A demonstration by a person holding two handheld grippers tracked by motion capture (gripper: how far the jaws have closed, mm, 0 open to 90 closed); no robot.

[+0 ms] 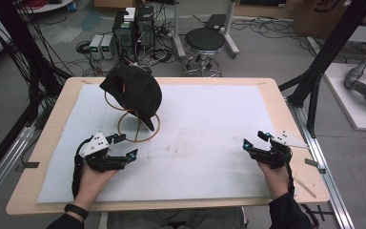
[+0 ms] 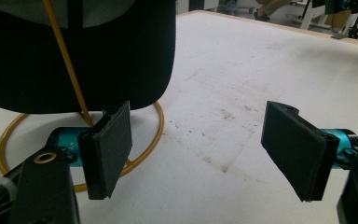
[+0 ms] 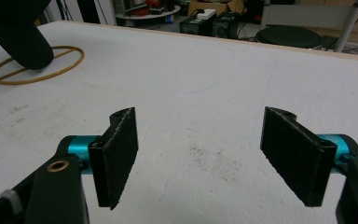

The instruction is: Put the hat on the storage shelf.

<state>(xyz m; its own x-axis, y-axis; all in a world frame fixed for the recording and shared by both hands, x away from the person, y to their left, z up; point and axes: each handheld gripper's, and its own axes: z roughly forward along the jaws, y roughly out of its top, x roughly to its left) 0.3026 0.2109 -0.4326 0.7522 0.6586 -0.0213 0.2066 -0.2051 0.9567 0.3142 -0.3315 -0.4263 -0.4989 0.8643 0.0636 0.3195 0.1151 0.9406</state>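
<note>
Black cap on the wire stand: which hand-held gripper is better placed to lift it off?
Left, probably. The left hand-held gripper sits open right beside the wire stand under the black cap. The right hand-held gripper, also open, is across the white mat.

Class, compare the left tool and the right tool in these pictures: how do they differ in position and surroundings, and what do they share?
The left tool sits beside the gold wire stand that carries the black cap; the right tool sits far from them, near the table's right edge. The left tool's near jaw overlaps the stand's base ring in its own view; the right tool faces bare white mat. Both are open, empty and hand-held.
</note>
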